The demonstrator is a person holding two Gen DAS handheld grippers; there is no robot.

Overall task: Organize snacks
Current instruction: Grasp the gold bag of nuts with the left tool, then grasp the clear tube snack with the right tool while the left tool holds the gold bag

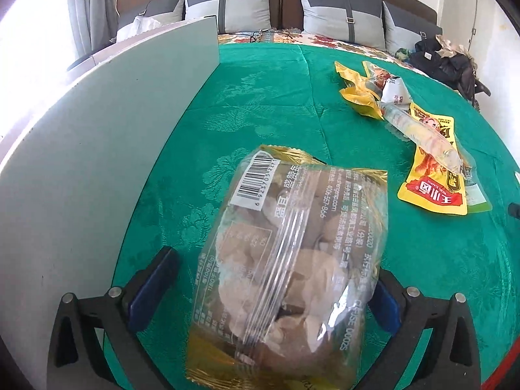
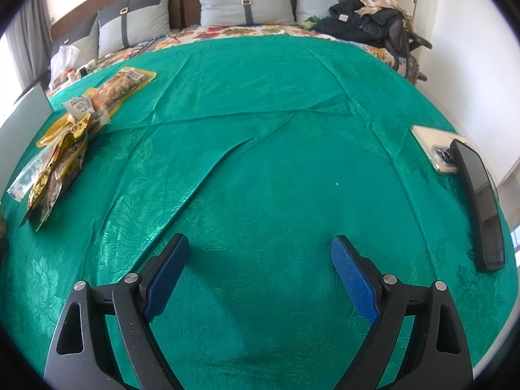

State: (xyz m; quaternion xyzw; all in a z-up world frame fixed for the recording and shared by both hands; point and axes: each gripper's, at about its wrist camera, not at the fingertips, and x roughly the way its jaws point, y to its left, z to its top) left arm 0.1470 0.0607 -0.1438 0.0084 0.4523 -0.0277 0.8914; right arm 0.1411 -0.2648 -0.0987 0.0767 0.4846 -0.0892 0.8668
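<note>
— Green damask cloth covers the whole bed, so it serves as the sorting surface. What stands at its left edge?

— A pale grey box wall, upright along the cloth. I judge it the place the snacks are bound for, which would explain why the left gripper is so near it.

— And what is that gripper carrying?

— A clear snack bag with gold ends, lying between the blue pads. Its right side touches one pad; the left pad stands apart from it, so I cannot tell whether it is truly clamped.

— Which way does it run?

— Its long axis points away from the camera, leaning slightly left, barcode end farthest.

— The remaining snacks?

— A loose pile of yellow packets lies to the right, well apart from the box.

— The right gripper?

— Spread wide, empty, hovering over bare cloth; two phones lie by the right edge.
</note>
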